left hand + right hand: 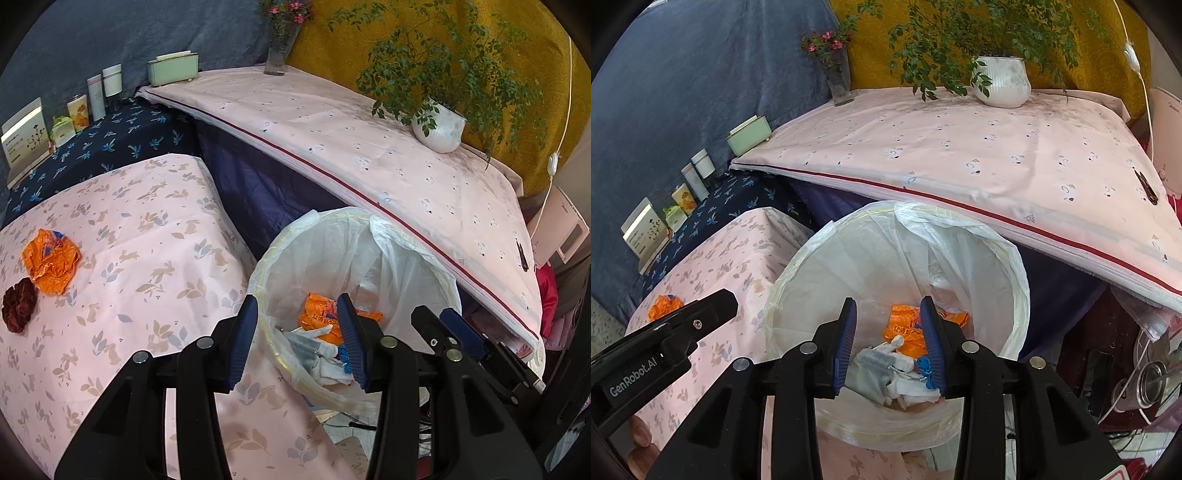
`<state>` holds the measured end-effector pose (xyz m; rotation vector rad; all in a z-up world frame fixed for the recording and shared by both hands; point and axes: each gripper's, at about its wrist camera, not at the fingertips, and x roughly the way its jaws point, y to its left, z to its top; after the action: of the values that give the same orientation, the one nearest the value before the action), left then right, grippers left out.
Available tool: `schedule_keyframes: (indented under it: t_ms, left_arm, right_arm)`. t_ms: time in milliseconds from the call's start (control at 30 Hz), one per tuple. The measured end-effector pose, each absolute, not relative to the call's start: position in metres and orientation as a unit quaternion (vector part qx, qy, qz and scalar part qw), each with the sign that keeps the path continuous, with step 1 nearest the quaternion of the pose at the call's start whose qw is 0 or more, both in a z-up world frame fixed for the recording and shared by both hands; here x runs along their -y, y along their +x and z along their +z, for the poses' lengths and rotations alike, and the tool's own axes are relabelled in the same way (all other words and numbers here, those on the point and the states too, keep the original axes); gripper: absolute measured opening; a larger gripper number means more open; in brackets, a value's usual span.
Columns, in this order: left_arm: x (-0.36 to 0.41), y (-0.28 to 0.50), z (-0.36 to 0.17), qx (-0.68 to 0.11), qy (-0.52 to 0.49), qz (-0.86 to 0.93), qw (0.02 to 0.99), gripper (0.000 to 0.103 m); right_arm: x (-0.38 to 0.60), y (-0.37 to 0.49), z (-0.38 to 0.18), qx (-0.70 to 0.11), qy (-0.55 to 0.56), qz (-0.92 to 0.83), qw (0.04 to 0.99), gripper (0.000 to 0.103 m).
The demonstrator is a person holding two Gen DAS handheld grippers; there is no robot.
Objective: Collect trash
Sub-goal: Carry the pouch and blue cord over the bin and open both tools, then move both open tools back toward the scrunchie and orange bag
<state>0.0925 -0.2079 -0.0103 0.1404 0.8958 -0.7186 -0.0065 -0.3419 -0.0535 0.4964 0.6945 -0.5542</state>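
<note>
On the left of the desk [147, 258], a crumpled orange wrapper [51, 261] and a dark red scrunchie-like clump [18, 310] lie touching, well apart from the lined bin [406, 243], where orange and white trash [905, 354] already sits. Reaching back risks snagging the loose cloth or nudging the bin's liner. Both the left tongs [297, 339] and right tongs [888, 343] hang tilted down over the bin mouth, partly open and empty.
</note>
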Motion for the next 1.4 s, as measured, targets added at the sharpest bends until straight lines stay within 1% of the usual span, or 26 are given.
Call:
schedule_keyframes:
  t_ms: [67, 400, 500, 700, 767, 900, 1400]
  left_arm:
    - [0.203, 0.094, -0.011, -0.423, 0.066, -0.334, 0.84, 0.043]
    - [0.169, 0.111, -0.013, -0.427, 0.041, -0.297, 0.853, 0.044]
    - [0.155, 0.119, -0.013, -0.426, 0.033, -0.282, 0.859, 0.051]
    - [0.122, 0.133, -0.012, -0.42, 0.02, -0.253, 0.871, 0.052]
    - [0.109, 0.137, -0.012, -0.419, 0.016, -0.241, 0.875, 0.052]
    - [0.08, 0.147, -0.013, -0.417, 0.002, -0.213, 0.884, 0.058]
    - [-0.044, 0.196, -0.028, -0.423, -0.04, -0.1, 0.9, 0.06]
  right_arm:
    - [0.339, -0.005, -0.053, -0.332, 0.236, -0.262, 0.875, 0.04]
    - [0.315, 0.014, -0.047, -0.338, 0.216, -0.241, 0.884, 0.04]
    - [0.306, 0.021, -0.044, -0.34, 0.209, -0.232, 0.887, 0.04]
    - [0.283, 0.037, -0.041, -0.345, 0.194, -0.212, 0.894, 0.04]
    - [0.274, 0.044, -0.04, -0.348, 0.189, -0.202, 0.896, 0.04]
    - [0.251, 0.06, -0.038, -0.353, 0.173, -0.183, 0.901, 0.04]
    - [0.155, 0.124, -0.038, -0.379, 0.125, -0.103, 0.911, 0.041]
